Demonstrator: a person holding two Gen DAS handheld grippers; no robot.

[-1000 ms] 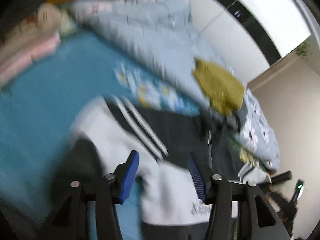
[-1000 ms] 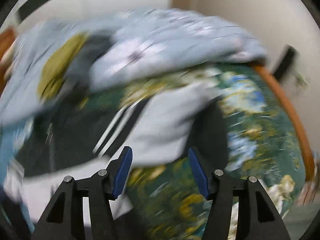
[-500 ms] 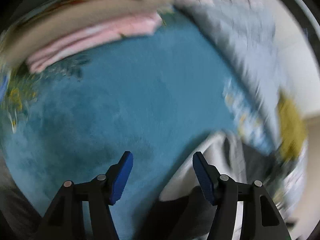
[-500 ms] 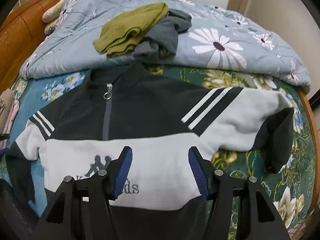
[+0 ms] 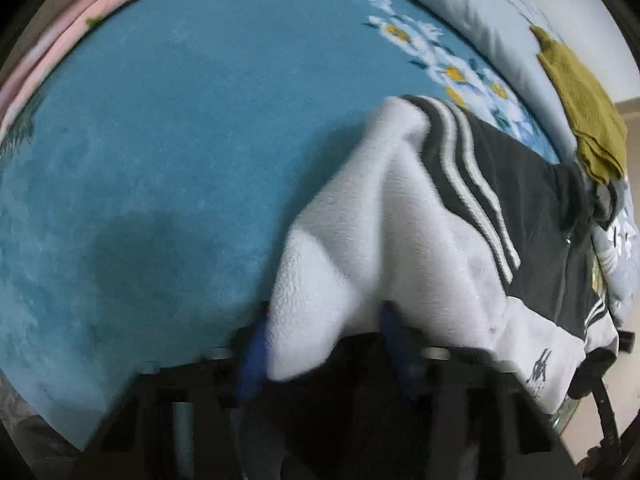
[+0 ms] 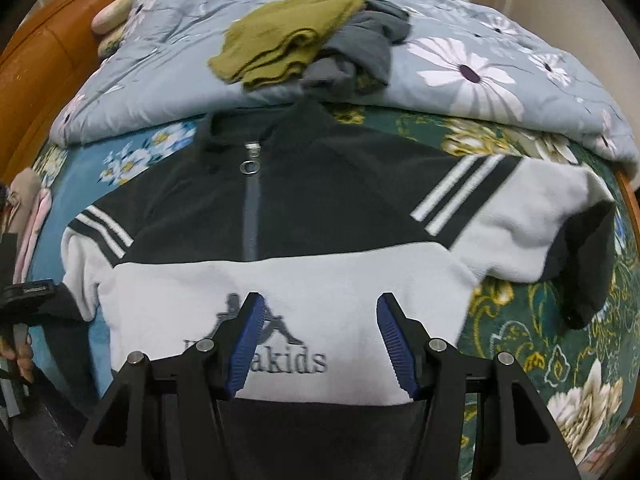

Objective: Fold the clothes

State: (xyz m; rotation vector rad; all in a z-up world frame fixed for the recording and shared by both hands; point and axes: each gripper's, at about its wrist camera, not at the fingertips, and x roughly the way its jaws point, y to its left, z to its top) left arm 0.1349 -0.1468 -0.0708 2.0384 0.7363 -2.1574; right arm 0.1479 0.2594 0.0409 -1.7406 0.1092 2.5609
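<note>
A black and white fleece jacket (image 6: 304,216) lies flat on the bed, zip up, with striped sleeves and a logo on its white chest band. My right gripper (image 6: 320,328) is open and empty, hovering over the logo. In the left wrist view my left gripper (image 5: 324,340) has its blue pads wide apart on either side of the jacket's white left sleeve (image 5: 340,264), which lies between the jaws and hides the tips. The same gripper shows at the left edge of the right wrist view (image 6: 28,296), at the sleeve's cuff.
A blue floral blanket (image 5: 160,128) covers the bed. A grey-blue flowered quilt (image 6: 480,68) lies behind the jacket, with an olive knit garment (image 6: 288,40) and a grey garment (image 6: 360,52) on it. Pink and beige folded clothes (image 6: 28,216) lie at left. A wooden headboard (image 6: 36,64) stands behind.
My left gripper has swung back from the bare blanket onto the jacket's left sleeve, which now sits between its jaws. My right gripper has moved slightly closer over the chest logo.
</note>
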